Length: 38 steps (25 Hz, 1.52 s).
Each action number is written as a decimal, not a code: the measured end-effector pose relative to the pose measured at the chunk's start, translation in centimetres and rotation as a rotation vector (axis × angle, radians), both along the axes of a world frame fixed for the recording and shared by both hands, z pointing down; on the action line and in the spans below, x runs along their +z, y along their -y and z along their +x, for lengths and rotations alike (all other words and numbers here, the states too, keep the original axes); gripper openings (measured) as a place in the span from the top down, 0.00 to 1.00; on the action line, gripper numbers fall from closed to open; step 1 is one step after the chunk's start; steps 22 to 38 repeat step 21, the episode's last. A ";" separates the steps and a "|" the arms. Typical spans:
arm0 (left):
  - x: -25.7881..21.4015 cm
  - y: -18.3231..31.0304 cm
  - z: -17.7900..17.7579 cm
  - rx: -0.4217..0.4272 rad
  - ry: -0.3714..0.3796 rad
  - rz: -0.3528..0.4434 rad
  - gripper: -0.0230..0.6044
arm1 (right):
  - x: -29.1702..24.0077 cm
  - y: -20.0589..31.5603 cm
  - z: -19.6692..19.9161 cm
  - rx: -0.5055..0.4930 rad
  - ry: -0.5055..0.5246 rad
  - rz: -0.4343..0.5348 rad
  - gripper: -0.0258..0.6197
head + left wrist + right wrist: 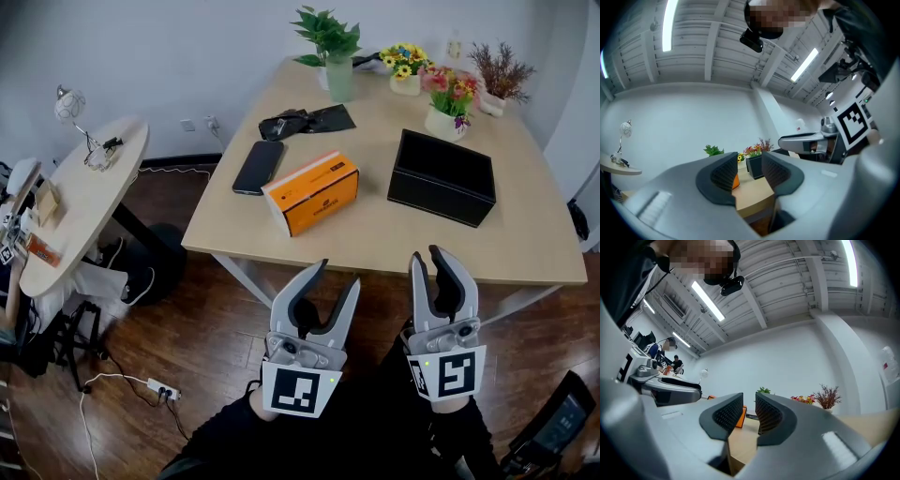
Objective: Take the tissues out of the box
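Short of the near edge of the table, the left gripper and right gripper are held clenched on nothing, apparently readied for a reach, while the orange tissue box lies untouched between a phone and 1 black bin.

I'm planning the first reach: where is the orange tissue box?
In the head view the orange tissue box lies near the table's front edge, left of the black box and right of the phone.
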State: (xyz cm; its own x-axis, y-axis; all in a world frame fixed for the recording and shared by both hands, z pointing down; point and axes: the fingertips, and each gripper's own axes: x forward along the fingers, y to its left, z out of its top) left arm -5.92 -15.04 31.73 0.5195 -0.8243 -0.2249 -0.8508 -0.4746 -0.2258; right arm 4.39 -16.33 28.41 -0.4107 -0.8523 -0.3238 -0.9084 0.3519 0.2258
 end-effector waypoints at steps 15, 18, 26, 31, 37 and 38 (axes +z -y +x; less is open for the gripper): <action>0.2 0.3 -0.2 -0.006 0.014 -0.009 0.74 | 0.0 -0.1 0.1 -0.001 0.003 0.000 0.85; 0.2 0.3 -0.1 -0.004 0.021 -0.008 0.74 | -0.1 -0.1 0.1 -0.001 0.002 0.001 0.85; 0.4 0.2 -0.1 -0.003 0.025 -0.007 0.74 | 0.0 -0.2 0.0 -0.005 0.001 0.004 0.85; 0.4 0.2 -0.1 -0.003 0.025 -0.007 0.74 | 0.0 -0.2 0.0 -0.005 0.001 0.004 0.85; 0.4 0.2 -0.1 -0.003 0.025 -0.007 0.74 | 0.0 -0.2 0.0 -0.005 0.001 0.004 0.85; 0.4 0.2 -0.1 -0.003 0.025 -0.007 0.74 | 0.0 -0.2 0.0 -0.005 0.001 0.004 0.85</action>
